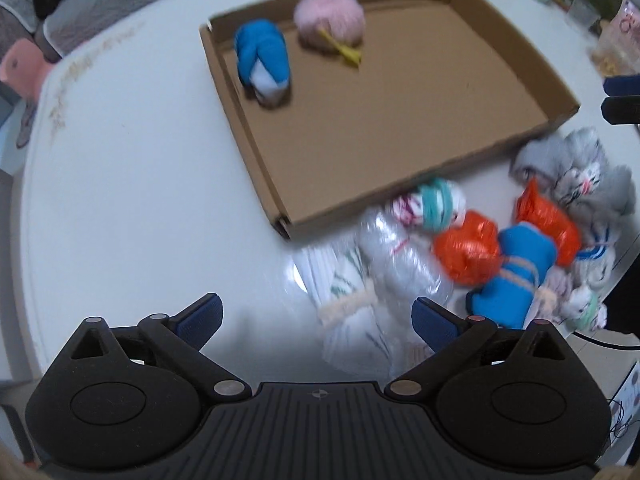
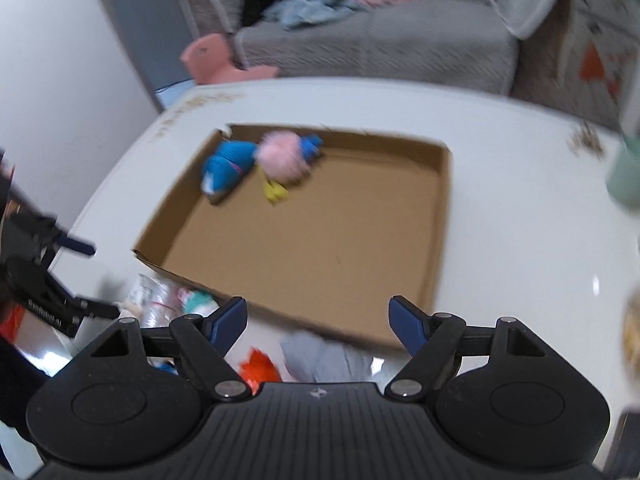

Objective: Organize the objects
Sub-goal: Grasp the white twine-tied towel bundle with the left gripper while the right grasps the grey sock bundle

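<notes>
A shallow cardboard box (image 1: 400, 128) lies on the white table (image 1: 120, 184). In its far corner sit a blue rolled bundle (image 1: 262, 60) and a pink fluffy bundle (image 1: 330, 20); both also show in the right wrist view, blue (image 2: 228, 166) and pink (image 2: 280, 158). A pile lies beside the box: a white striped bundle (image 1: 348, 300), a clear bag (image 1: 396, 252), orange bags (image 1: 468, 256), a blue tied bundle (image 1: 516, 276), a grey cat-print bundle (image 1: 576, 172). My left gripper (image 1: 316, 316) is open and empty over the pile's near edge. My right gripper (image 2: 318, 316) is open and empty above the box's near wall (image 2: 320, 322).
A grey sofa (image 2: 400, 32) with clothes stands behind the table. A pink object (image 2: 212, 60) sits beside it. A pale green cup (image 2: 624, 176) stands at the table's right edge. The left gripper shows at the left of the right wrist view (image 2: 60, 276).
</notes>
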`<control>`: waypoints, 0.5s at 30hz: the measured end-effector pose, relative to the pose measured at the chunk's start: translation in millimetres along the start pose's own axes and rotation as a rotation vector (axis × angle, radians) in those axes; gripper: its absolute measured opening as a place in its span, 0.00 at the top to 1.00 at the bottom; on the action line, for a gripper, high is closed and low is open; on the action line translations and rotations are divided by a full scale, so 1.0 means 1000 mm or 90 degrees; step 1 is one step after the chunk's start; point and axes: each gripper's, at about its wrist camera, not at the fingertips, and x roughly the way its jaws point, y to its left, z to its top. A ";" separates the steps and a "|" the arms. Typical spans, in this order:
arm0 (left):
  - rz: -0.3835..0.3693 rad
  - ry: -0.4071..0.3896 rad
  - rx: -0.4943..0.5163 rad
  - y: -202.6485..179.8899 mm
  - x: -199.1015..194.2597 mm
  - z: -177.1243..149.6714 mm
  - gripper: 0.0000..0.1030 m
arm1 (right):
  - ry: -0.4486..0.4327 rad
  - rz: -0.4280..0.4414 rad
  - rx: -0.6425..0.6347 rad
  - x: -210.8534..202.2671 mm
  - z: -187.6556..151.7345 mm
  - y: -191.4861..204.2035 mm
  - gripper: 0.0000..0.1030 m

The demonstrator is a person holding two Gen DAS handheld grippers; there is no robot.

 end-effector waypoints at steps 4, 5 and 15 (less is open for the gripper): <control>0.021 0.020 0.003 -0.002 0.016 -0.003 0.01 | 0.051 -0.039 0.056 0.021 -0.010 -0.017 0.28; 0.023 0.026 -0.001 -0.001 0.019 -0.004 0.01 | 0.057 -0.046 0.062 0.025 -0.010 -0.019 0.28; 0.097 0.058 -0.016 0.014 0.043 -0.010 0.01 | 0.058 0.008 -0.033 0.044 -0.006 0.021 0.32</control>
